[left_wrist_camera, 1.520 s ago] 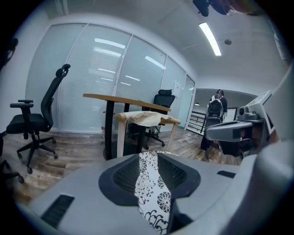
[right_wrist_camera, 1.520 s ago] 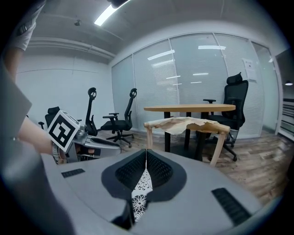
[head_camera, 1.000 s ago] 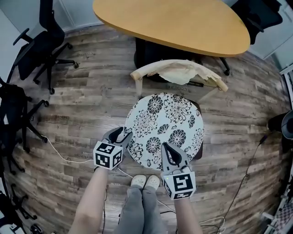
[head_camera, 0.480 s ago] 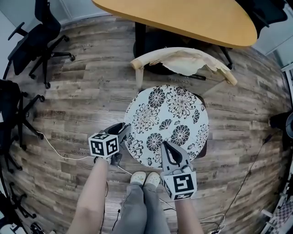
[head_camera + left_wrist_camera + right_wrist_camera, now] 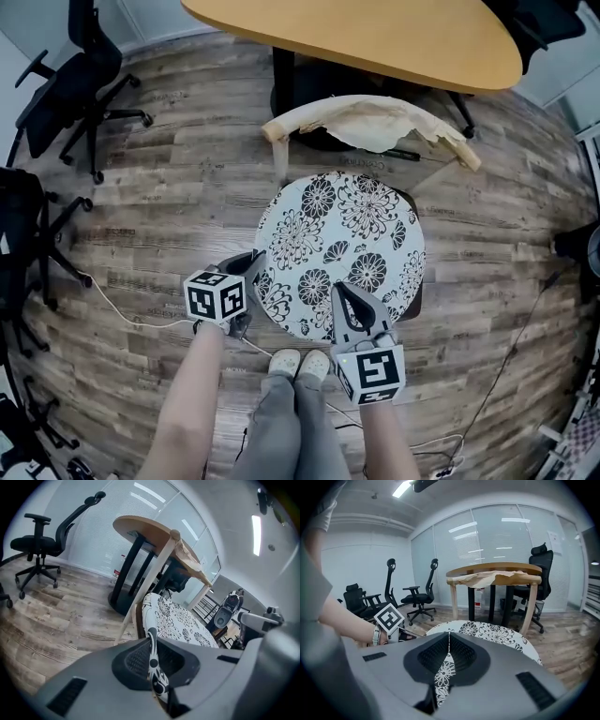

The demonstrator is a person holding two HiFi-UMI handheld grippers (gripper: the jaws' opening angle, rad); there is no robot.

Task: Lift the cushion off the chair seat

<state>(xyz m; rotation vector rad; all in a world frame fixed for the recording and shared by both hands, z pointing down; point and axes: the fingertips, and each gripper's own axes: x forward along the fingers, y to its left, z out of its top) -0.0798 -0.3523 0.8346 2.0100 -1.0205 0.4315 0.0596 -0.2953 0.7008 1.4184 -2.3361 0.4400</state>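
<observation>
Cushion [image 5: 342, 246], floral: lying on the chair seat [image 5: 413, 302].
Your left tongs [image 5: 257, 270] are closing on its near edge; your right tongs [image 5: 343, 296] pinch that edge too.

An office meeting room: black swivel chairs [image 5: 66, 94] on castors stand near a large oval wooden table [image 5: 375, 33] on plank flooring [image 5: 159, 216], with glass partition walls [image 5: 487, 555] and strip ceiling lights [image 5: 404, 488].
</observation>
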